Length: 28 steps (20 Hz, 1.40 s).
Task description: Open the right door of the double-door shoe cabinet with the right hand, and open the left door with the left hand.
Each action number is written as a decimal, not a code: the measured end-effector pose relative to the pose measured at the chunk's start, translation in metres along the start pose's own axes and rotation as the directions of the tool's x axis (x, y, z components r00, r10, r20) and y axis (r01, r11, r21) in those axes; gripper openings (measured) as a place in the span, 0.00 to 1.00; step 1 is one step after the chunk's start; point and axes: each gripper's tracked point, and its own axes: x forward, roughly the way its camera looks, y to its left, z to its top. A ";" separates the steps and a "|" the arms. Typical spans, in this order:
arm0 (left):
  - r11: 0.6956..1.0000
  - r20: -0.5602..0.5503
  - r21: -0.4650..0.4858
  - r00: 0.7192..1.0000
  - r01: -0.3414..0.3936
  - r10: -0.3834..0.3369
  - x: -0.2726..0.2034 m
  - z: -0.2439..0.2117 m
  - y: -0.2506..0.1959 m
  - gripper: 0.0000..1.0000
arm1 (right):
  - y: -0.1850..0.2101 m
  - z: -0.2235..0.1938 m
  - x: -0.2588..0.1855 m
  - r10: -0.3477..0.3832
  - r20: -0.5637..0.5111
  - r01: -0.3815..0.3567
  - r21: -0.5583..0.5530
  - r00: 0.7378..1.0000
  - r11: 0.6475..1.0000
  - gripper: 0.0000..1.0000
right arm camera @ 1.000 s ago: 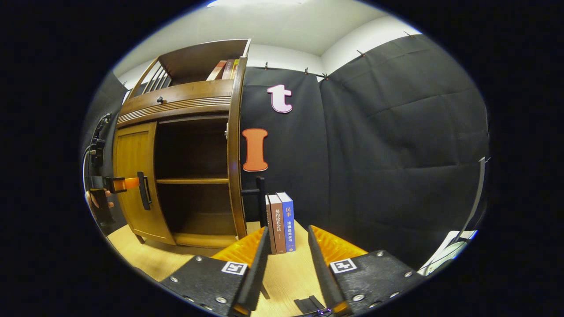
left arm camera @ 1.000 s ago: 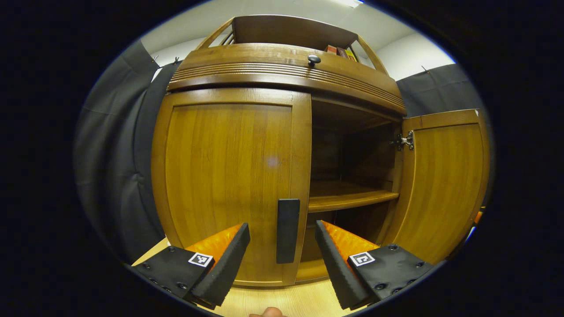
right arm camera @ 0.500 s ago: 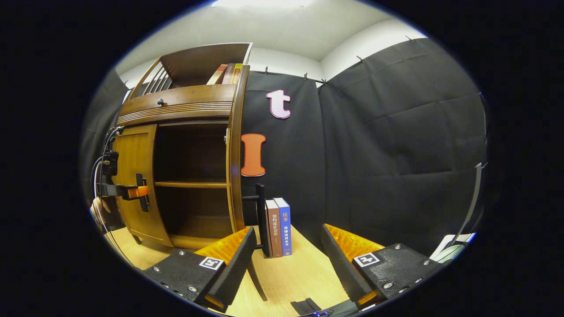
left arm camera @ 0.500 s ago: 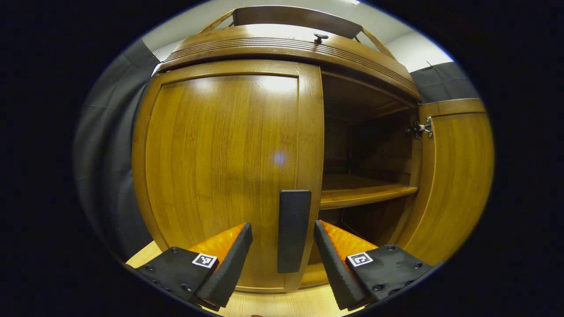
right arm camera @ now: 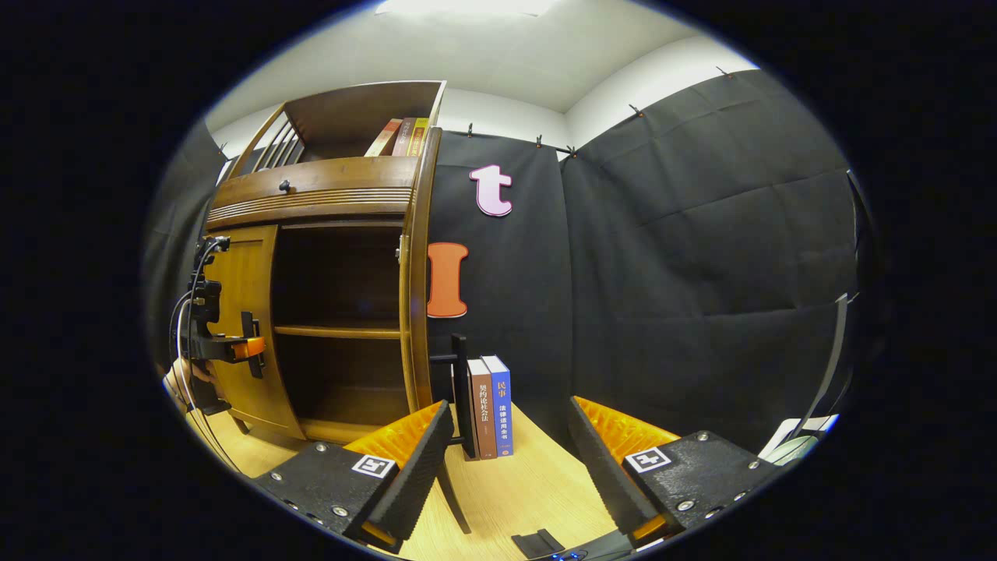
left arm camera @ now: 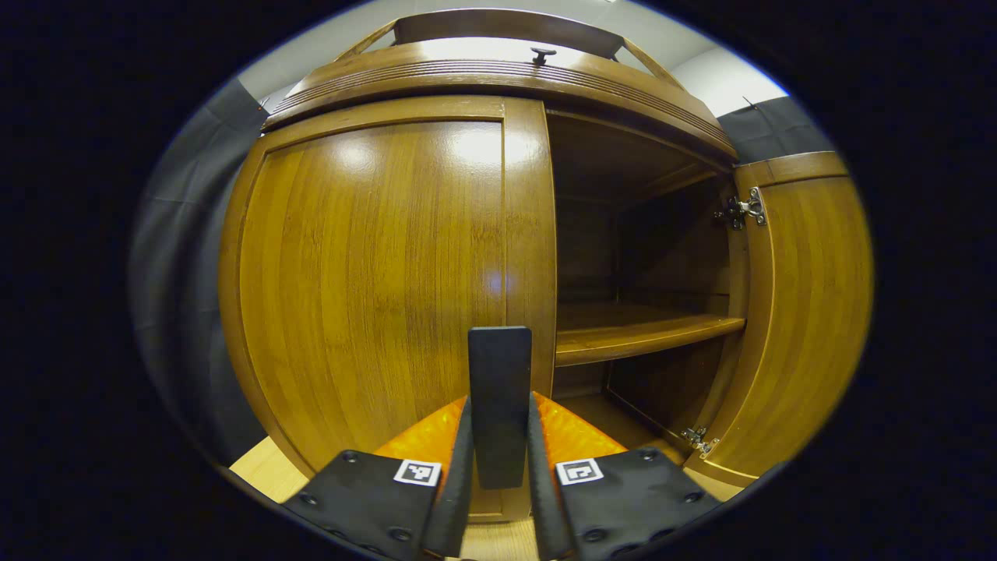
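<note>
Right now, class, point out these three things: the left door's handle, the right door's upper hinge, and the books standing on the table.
Left door's handle [left arm camera: 499,389], left gripper view, middle of the bar.
Upper hinge [left arm camera: 744,209], left gripper view, metal plate.
Books [right arm camera: 491,405], right gripper view, spines.

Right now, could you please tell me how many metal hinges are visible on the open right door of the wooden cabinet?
2: an upper metal hinge near the door's top, and a lower metal hinge near its bottom. Others may be hidden.

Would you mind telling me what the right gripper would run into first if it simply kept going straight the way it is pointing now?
Probably the black cloth wall. The right gripper, jaws open, points over the wooden tabletop, just right of the upright books. Depth is hard to judge, so its left finger might clip the books.
</note>
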 end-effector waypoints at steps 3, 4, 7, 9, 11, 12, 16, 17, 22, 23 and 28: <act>0.999 -0.004 -0.022 1.000 0.028 -0.028 -0.004 -0.002 -0.001 0.36 | 0.003 0.001 -0.002 0.004 -0.001 -0.004 -0.002 1.000 1.000 0.92; 0.999 -0.010 -0.020 0.999 0.034 -0.035 -0.008 -0.003 -0.001 0.34 | 0.005 0.000 -0.002 0.006 -0.001 -0.006 -0.002 1.000 1.000 0.92; 0.998 -0.023 -0.014 0.998 0.053 -0.054 -0.019 0.000 -0.001 0.33 | 0.012 0.003 -0.004 0.016 0.000 -0.016 -0.001 1.000 1.000 0.92; 0.997 -0.035 -0.020 0.996 0.080 -0.081 -0.031 -0.003 -0.001 0.27 | 0.017 0.008 -0.007 0.023 0.007 -0.023 -0.005 1.000 1.000 0.92; 0.994 -0.045 -0.026 0.993 0.106 -0.108 -0.044 -0.004 -0.001 0.26 | 0.021 0.011 -0.011 0.028 0.014 -0.028 -0.013 1.000 1.000 0.92; 0.993 -0.047 -0.031 0.992 0.118 -0.119 -0.050 -0.004 -0.001 0.27 | 0.023 0.012 -0.012 0.030 0.016 -0.030 -0.014 0.999 0.999 0.92; 0.988 -0.050 -0.038 0.987 0.148 -0.150 -0.078 -0.003 0.004 0.27 | 0.039 0.017 -0.016 0.060 0.021 -0.060 -0.011 0.998 0.998 0.92; 0.988 -0.050 -0.035 0.987 0.153 -0.155 -0.085 -0.003 0.006 0.27 | 0.043 0.017 -0.017 0.067 0.022 -0.067 -0.013 0.997 0.998 0.92; 0.986 -0.043 -0.025 0.985 0.165 -0.166 -0.120 -0.002 0.020 0.27 | 0.062 0.017 -0.022 0.101 0.021 -0.100 -0.011 0.995 0.995 0.92; 0.985 -0.043 -0.027 0.985 0.168 -0.169 -0.126 -0.001 0.024 0.27 | 0.066 0.018 -0.022 0.107 0.021 -0.107 -0.009 0.994 0.994 0.92; 0.984 -0.047 -0.043 0.984 0.172 -0.174 -0.166 -0.004 0.047 0.27 | 0.089 0.019 -0.025 0.149 0.027 -0.149 -0.010 0.988 0.989 0.92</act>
